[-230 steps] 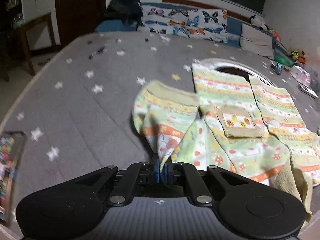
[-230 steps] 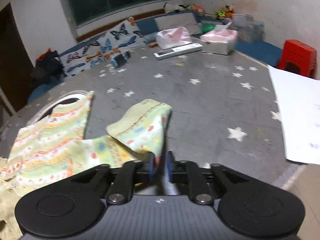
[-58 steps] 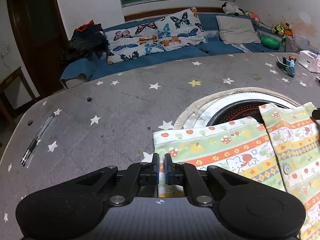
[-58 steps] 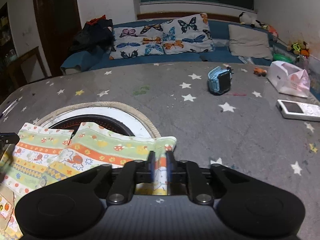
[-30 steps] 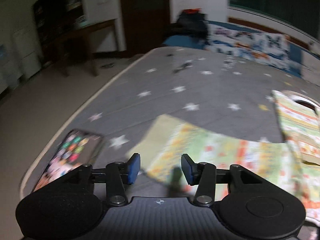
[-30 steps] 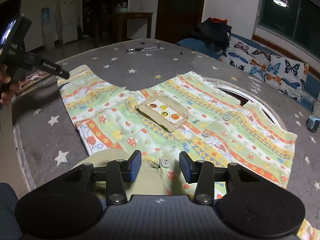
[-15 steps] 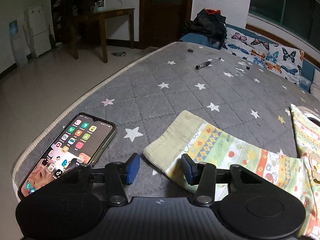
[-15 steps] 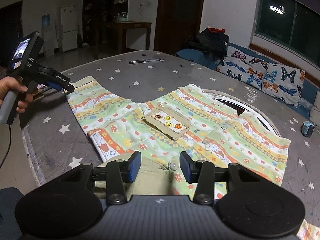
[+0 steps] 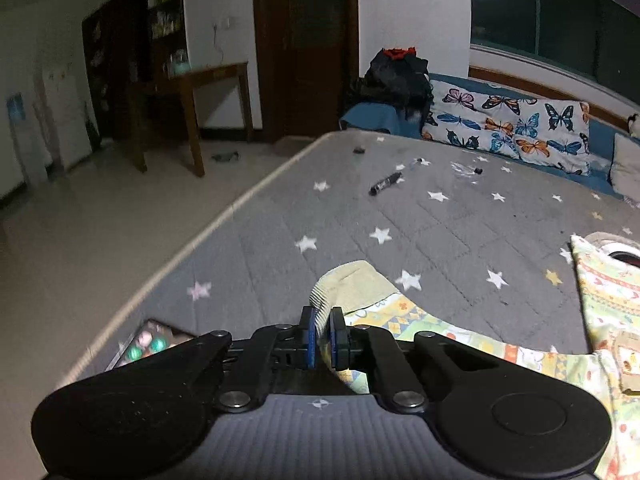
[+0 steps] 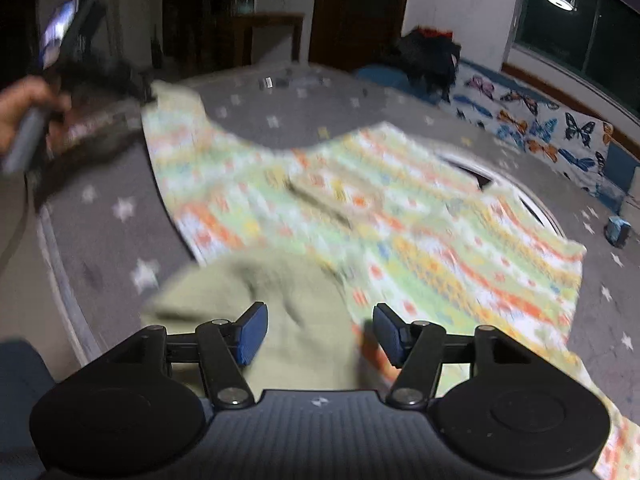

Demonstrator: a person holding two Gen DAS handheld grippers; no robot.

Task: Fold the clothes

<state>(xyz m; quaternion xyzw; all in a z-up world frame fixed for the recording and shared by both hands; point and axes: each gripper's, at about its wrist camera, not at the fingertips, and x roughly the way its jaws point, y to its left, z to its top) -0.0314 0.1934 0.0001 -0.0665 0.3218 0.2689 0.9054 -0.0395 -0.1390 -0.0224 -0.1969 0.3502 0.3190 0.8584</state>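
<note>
A child's shirt (image 10: 400,216) with green, yellow and orange stripes lies spread on the grey star-print mattress (image 9: 400,216). My left gripper (image 9: 320,320) has its jaws closing, and the blue pads pinch the beige ribbed sleeve cuff (image 9: 352,284), which is raised off the mattress. In the blurred right wrist view a person's hand (image 10: 20,116) holds that left gripper at the top left, with the sleeve (image 10: 176,136) stretched toward it. My right gripper (image 10: 320,332) has its jaws opening. It hangs over the shirt's plain khaki part (image 10: 256,288), and its pads touch nothing.
A lit phone (image 9: 148,344) lies near the mattress edge (image 9: 224,220), left of my left gripper. A dark marker (image 9: 385,183) lies farther back. A round rimmed hoop (image 10: 520,196) sits under the shirt's far side, with a small blue object (image 10: 618,232) beyond. Butterfly pillows (image 9: 512,120) line the back.
My left gripper has shut on the sleeve cuff and lifted it slightly off the mattress. My right gripper's jaws have spread wider, and its view is now blurred.
</note>
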